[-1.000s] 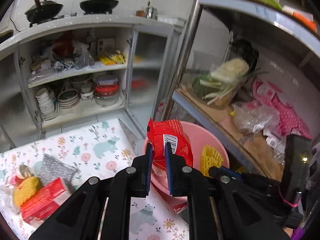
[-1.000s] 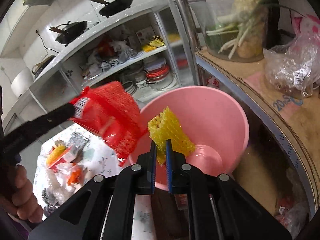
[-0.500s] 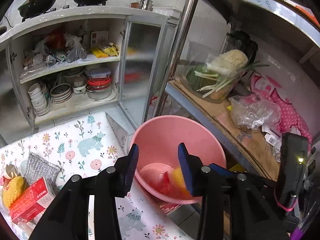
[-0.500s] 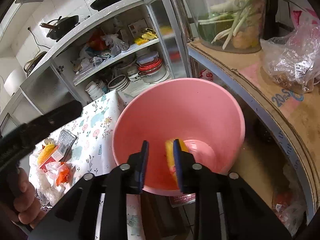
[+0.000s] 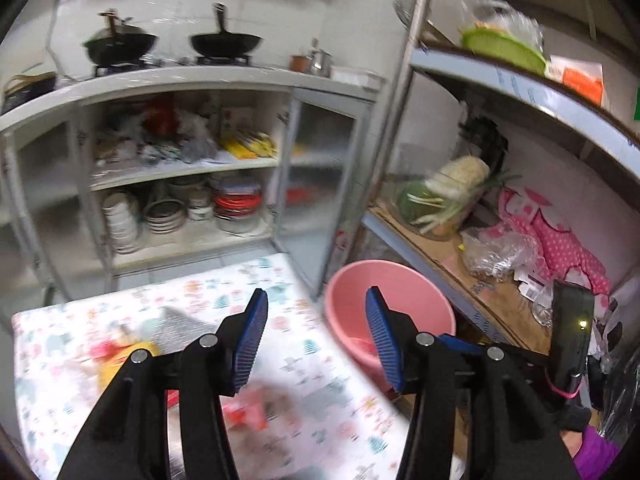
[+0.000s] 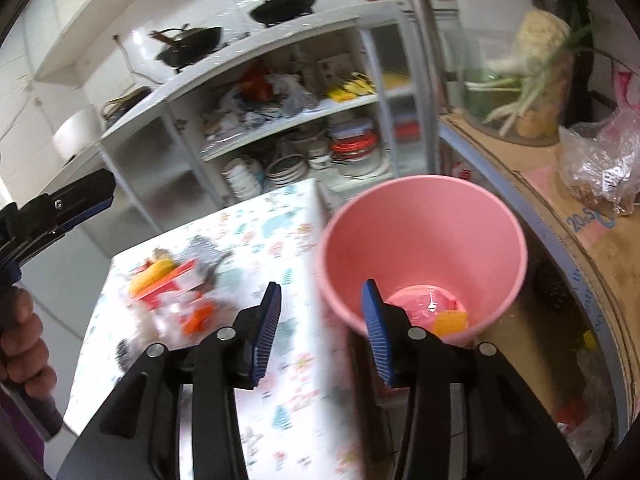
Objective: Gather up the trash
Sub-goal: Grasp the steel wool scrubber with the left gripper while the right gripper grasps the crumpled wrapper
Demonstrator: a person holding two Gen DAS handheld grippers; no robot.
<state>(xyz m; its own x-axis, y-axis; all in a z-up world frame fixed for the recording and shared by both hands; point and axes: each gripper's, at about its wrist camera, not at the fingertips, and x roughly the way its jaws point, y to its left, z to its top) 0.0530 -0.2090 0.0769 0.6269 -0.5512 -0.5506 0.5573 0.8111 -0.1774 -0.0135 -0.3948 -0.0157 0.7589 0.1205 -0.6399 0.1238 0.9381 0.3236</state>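
Opening with nothing between their jaws, the left gripper (image 5: 316, 338) and right gripper (image 6: 322, 328) are hovering beside the pink bucket (image 6: 420, 216); red and yellow wrappers (image 6: 440, 316) are lying inside.

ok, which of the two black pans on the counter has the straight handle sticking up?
The right-hand pan; the left pan carries a lid with a knob instead.

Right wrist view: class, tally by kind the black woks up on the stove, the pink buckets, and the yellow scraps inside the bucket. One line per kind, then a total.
Black woks: 2
Pink bucket: 1
Yellow scrap: 1
Total: 4
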